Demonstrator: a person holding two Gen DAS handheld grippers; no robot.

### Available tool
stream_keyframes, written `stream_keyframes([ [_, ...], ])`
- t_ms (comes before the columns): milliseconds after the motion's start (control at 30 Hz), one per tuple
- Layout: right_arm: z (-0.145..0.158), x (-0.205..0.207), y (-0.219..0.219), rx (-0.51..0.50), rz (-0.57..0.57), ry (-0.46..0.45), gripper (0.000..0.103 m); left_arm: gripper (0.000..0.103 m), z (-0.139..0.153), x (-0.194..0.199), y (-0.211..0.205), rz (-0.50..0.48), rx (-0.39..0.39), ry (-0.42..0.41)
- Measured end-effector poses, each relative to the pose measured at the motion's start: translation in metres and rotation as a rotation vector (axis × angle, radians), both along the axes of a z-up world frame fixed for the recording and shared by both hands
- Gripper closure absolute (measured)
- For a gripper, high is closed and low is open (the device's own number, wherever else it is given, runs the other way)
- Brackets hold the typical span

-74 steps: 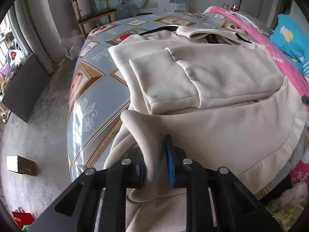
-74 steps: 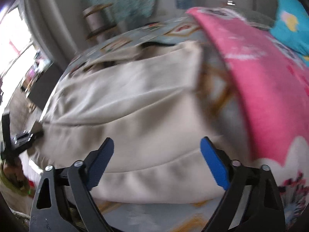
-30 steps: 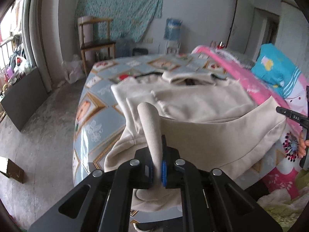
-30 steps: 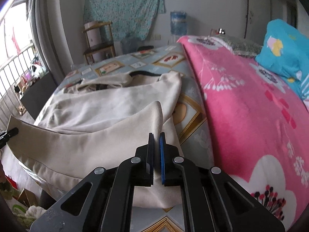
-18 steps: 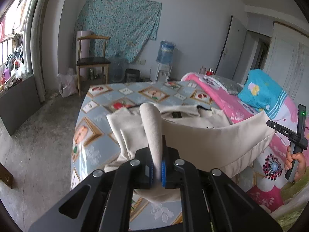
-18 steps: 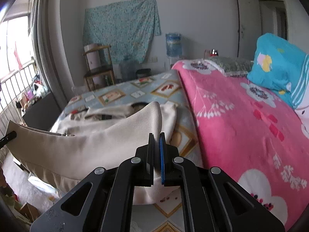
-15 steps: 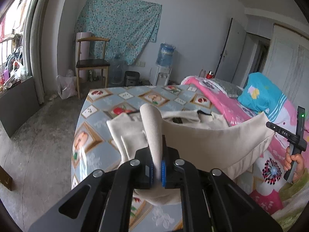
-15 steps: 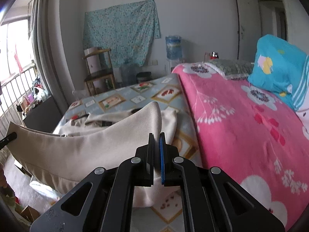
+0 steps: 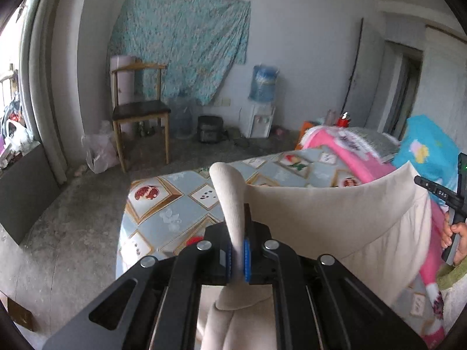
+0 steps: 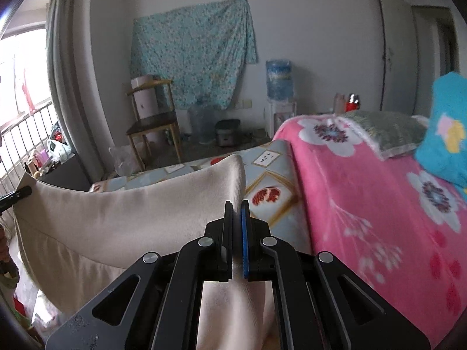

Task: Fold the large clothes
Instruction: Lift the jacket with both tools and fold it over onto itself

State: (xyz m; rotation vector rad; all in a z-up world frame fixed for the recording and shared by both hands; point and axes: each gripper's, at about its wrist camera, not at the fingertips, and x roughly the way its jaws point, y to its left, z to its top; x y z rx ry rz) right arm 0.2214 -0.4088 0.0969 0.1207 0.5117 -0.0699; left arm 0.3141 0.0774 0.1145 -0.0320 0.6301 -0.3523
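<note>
While both corners of the cream garment (image 9: pixel 335 221) are pinched and lifted, its hem edge hangs between the two hands in a shallow sag above the bed (image 9: pixel 175 201). In the left wrist view the left gripper (image 9: pixel 238 258) is clamped tight on a rolled corner of the cloth, which stands up past the blue pads; the fabric runs off to the right, where the person's hand (image 9: pixel 455 239) holds the other tool. In the right wrist view the right gripper (image 10: pixel 238 239) is closed just as tightly on the opposite corner, the cloth spreading leftward to the far black tip. Beyond the raised edge lies bare patterned sheet (image 10: pixel 268 175) — open room ahead — bordered on the right by the pink floral blanket (image 10: pixel 364 192) and a blue pillow (image 10: pixel 446 134). Past the bed's far edge, open floor reaches a wooden chair (image 9: pixel 140 110) and a water dispenser (image 9: pixel 262 108) near the wall.
</note>
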Motion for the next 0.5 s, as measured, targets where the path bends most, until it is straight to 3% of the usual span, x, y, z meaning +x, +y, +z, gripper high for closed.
stream_keyframes([
  [67, -0.018, 0.031, -0.003, 0.001, -0.003, 0.054, 0.098, 0.097, -0.024, 0.034, -0.005, 0.011, 0.013, 0.069],
  [200, -0.083, 0.088, -0.013, 0.016, -0.009, 0.241, 0.098, 0.097, -0.089, 0.077, -0.011, 0.037, 0.061, 0.249],
  [333, -0.119, 0.101, -0.018, 0.036, -0.017, 0.356, 0.093, 0.089, -0.129, 0.093, -0.004, 0.076, 0.071, 0.393],
  [400, -0.116, 0.099, -0.022, 0.014, -0.053, 0.37, 0.062, 0.084, -0.126, 0.092, 0.011, 0.152, 0.056, 0.394],
  [433, -0.108, 0.094, -0.024, -0.023, -0.096, 0.36, 0.056, 0.084, -0.122, 0.09, 0.018, 0.186, 0.056, 0.387],
  [500, -0.089, 0.083, -0.027, -0.103, -0.176, 0.324, 0.053, 0.083, -0.107, 0.085, 0.035, 0.28, 0.059, 0.35],
])
